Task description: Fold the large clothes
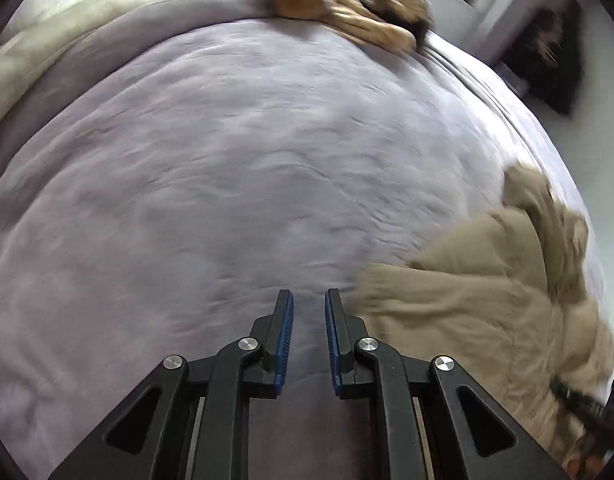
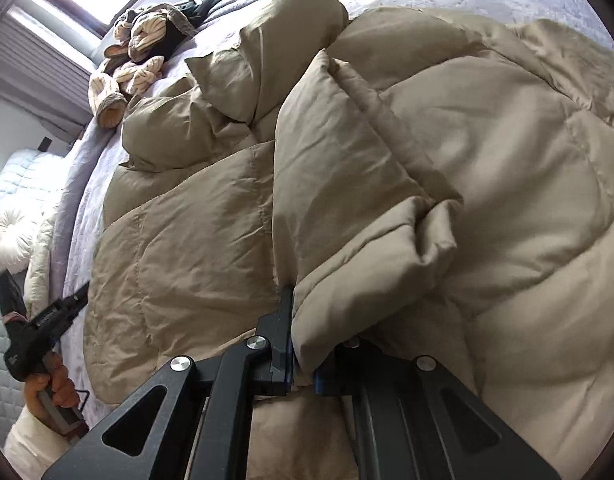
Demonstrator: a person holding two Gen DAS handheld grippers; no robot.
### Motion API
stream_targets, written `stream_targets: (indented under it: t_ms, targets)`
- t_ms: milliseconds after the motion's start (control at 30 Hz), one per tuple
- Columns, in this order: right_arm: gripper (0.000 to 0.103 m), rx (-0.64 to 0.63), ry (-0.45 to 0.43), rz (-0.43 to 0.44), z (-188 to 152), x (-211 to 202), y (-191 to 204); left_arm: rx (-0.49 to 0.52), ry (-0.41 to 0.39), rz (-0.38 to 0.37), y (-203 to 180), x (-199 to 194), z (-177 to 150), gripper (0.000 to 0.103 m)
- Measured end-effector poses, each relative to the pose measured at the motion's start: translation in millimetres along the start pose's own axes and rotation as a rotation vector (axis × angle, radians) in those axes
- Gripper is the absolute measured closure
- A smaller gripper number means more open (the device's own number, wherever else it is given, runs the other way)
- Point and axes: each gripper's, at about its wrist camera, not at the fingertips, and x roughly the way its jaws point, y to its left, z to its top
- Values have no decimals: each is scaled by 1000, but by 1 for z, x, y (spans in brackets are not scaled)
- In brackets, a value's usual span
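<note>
The coat (image 2: 387,184) looks puffy, soft and light; take its hems. The right gripper (image 2: 305,332) pinches a coat edge. The left gripper (image 1: 309,308), beside the coat, is nearly closed on nothing.

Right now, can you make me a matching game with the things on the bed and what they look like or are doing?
Things:
1. puffy jacket
2. bedspread
3. left tongs
4. right tongs

Descriptions:
A. pale purple
B. pinching a fold of cloth
C. tan and quilted
D. nearly closed, with nothing between them

Pairs: 1-C, 2-A, 3-D, 4-B
</note>
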Motion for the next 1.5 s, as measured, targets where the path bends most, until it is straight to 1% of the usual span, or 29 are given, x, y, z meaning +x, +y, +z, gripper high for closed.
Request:
stream_targets:
  t_ms: [33,100,167,200,233,333,367,400,433,467,500,567,600,667,733,800,833,867,933,1033,1067,1100,1200,1333,1400,1467,1500]
  targets:
    - [95,4,4,9,0,-2,-2,-13,-17,6,2,-8,0,85]
    - [84,-3,29,18,5,-7,-1,12,-53,8,-2,-29,-2,85]
    - [54,-19,46,23,5,-22,-4,55,-67,-11,-9,-49,-10,85]
    - [50,-24,37,20,3,-31,-6,85,-68,-17,-15,-57,-14,85]
    - [48,-30,16,0,2,-45,-9,120,-69,-24,-23,-64,-19,85]
    - [48,-4,-45,-66,-3,-77,-21,193,-61,-58,-45,-77,-39,85]
    - [50,6,-77,-79,-4,-90,-25,203,-51,-71,-47,-79,-43,85]
    - [57,-1,-92,-77,-2,-94,-24,214,-34,-80,-55,-74,-50,85]
    - [75,-34,-110,-67,-2,-101,-20,221,-20,-79,-60,-70,-56,85]
    - [80,-83,-114,-65,-1,-102,-13,228,-3,-66,-67,-62,-63,85]
    - [80,-131,-110,-63,0,-100,-5,231,17,-46,-72,-52,-70,85]
    - [83,-217,-85,-65,3,-87,10,235,24,3,-73,-38,-79,85]
    - [83,-247,-78,-78,4,-80,14,234,24,25,-75,-32,-82,85]
    - [83,-292,-76,-97,12,-67,17,208,22,34,-73,-25,-85,85]
    - [83,-327,-75,-140,26,-49,12,175,19,44,-70,-18,-87,85]
    - [84,-312,-58,-174,36,-30,-1,161,16,50,-67,-10,-90,85]
    - [88,-286,-38,-180,41,-20,-11,158,17,54,-65,-6,-91,85]
    - [88,-247,-31,-166,45,-10,-24,157,16,56,-64,-3,-92,85]
    - [88,-229,-42,-142,47,-6,-32,158,17,69,-66,0,-93,85]
    - [88,-272,-57,-172,43,-11,-27,155,25,85,-66,-2,-88,85]
    - [84,-277,-51,-172,42,-14,-27,153,29,93,-67,-6,-87,85]
    - [83,-282,-48,-173,41,-19,-27,149,31,97,-68,-12,-87,85]
    - [81,-316,-58,-221,33,-39,-27,158,22,107,-70,-28,-86,85]
    - [70,-327,-62,-245,15,-71,-36,197,22,117,-80,-46,-92,85]
    - [69,-321,-46,-245,8,-79,-40,221,35,132,-89,-52,-98,85]
    - [69,-311,-27,-259,-1,-86,-49,230,44,128,-97,-57,-105,85]
    - [69,-303,-24,-252,-3,-90,-51,231,51,122,-102,-60,-109,85]
